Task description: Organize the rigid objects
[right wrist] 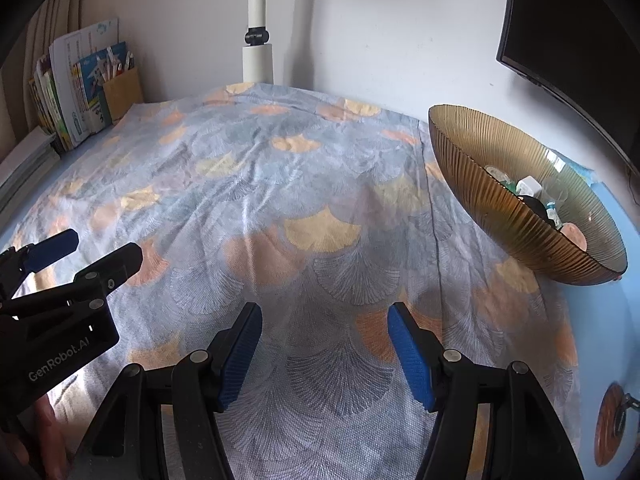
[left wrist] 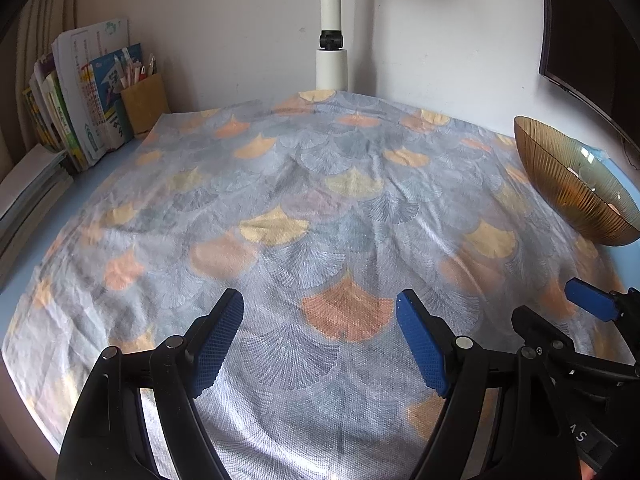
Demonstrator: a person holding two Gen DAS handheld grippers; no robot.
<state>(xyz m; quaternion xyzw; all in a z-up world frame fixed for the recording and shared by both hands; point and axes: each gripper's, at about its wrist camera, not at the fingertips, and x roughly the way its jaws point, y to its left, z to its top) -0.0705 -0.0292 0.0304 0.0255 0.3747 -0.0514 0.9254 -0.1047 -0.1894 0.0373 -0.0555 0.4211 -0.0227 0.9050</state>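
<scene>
Left tool: the black two-finger left tool with blue ribbed pads (left wrist: 320,336) hovers over the near middle of the table, fingers spread wide with nothing between them; held low and level, probably so it is ready to reach whatever comes next.

Right tool: the matching black right tool with blue pads (right wrist: 324,350) sits just beside it toward the right edge, also spread apart and empty.

Cloth: a grey-blue fabric cloth printed with orange and yellow fan leaves (left wrist: 304,184) covers most of the light blue table (right wrist: 600,312); no loose item shows on it.

Bowl: a ribbed amber glass bowl (right wrist: 500,200) stands at the far right edge, partly on the cloth's border. It seems the collecting place, set off to the side to leave the middle free.

Task things: small rigid items (right wrist: 536,196) lie inside the bowl, a white blocky one, a dark one and a pinkish one among them; the rest is too small to tell.

Books: upright books and papers (left wrist: 80,100) lean in the far left corner beside a brown pen holder (left wrist: 144,104).

Progress: judging by the bare cloth, the gathering looks nearly or fully done.

Near right corner: a round orange object (right wrist: 610,424), only partly visible, lies off the cloth; it may still need collecting.
</scene>
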